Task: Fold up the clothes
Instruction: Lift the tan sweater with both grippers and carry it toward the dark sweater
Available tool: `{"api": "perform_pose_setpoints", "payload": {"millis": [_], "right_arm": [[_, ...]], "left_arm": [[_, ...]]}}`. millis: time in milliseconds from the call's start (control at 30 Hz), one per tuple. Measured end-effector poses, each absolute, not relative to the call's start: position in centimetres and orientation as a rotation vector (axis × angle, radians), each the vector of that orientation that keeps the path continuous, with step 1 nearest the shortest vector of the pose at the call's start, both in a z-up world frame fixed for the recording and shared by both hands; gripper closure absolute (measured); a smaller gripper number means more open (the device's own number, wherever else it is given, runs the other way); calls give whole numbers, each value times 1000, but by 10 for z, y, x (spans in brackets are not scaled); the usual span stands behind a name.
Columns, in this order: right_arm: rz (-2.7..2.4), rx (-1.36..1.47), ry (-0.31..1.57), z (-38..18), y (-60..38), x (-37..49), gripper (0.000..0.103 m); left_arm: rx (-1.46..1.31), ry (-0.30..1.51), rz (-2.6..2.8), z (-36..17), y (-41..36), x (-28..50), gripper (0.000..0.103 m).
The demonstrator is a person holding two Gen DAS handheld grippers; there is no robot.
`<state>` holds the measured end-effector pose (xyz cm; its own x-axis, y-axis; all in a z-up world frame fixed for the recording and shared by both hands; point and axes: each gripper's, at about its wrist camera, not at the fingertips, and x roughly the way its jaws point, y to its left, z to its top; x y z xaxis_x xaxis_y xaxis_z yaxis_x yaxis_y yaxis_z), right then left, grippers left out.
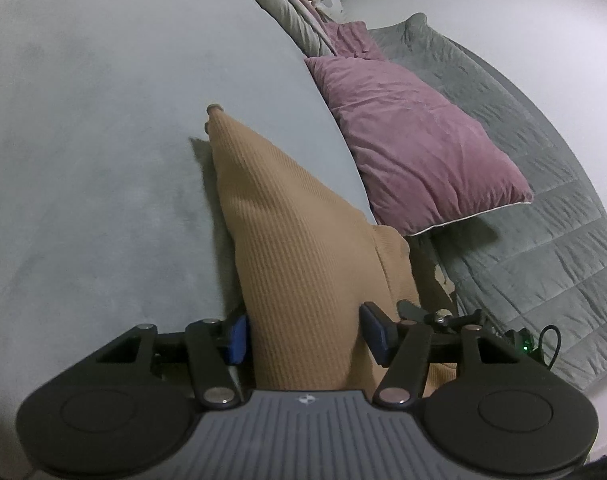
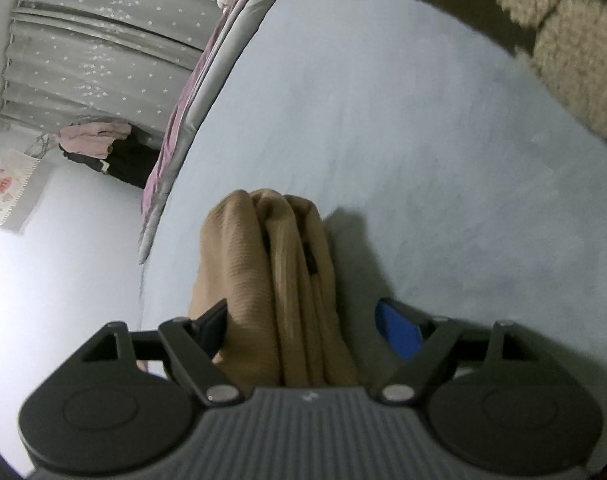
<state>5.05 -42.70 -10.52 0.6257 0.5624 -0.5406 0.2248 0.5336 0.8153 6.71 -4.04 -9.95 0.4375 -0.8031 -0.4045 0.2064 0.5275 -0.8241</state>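
- Right now a tan ribbed garment lies bunched on the pale blue bed sheet, which serves as the landmark for everything else.
- Seen from the left wrist, the garment rises off the sheet in a long tapering ridge with a small knotted tip at its far end; its knit shows fine parallel ribs, and a second fold of it droops on the side away from the sheet's open area.
- From the right wrist, the same garment shows as several thick stacked folds standing side by side, rounded at the far end, with a dark slit between two of them.
- The left gripper stands partly wide; the cloth sits between its blue pads, one pad touching or nearly touching the fabric and the other beside it with no clear squeeze.
- The right gripper is spread wide; the folds lie between the jaws, the blue pad on one side clearly apart from the cloth.
- Beyond the sheet's edge sit purple pillows on a grey quilted blanket.
- Past the sheet's other edge hang grey star-dotted curtains, with a pile of pink and black clothes below them.
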Motion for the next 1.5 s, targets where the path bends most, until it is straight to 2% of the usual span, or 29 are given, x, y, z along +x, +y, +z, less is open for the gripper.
{"api": "perform_pose_setpoints", "payload": {"millis": [67,100,133,267,633,1100,1500], "right_arm": [[251,1025,907,-108,-425,52,32],[257,1026,906,-109,-424,52,48],[287,1084,900,-114,-424,52,58],[302,1093,862,-109,-425,53,65],[285,1080,711,-60,-445,36,67],[149,1097,438,7,-522,-13,67],[-3,982,406,65,-607,-60,67]], "left_arm": [[-781,899,-716,-98,-40,66,54],[-784,897,-718,-97,-40,66,56],[-782,895,-718,-95,-40,65,57],[-766,869,-724,-80,-44,66,59],[-739,780,-801,-31,-78,72,60],[-701,723,-967,30,-183,83,60],[-755,780,-1058,33,-287,72,60]]}}
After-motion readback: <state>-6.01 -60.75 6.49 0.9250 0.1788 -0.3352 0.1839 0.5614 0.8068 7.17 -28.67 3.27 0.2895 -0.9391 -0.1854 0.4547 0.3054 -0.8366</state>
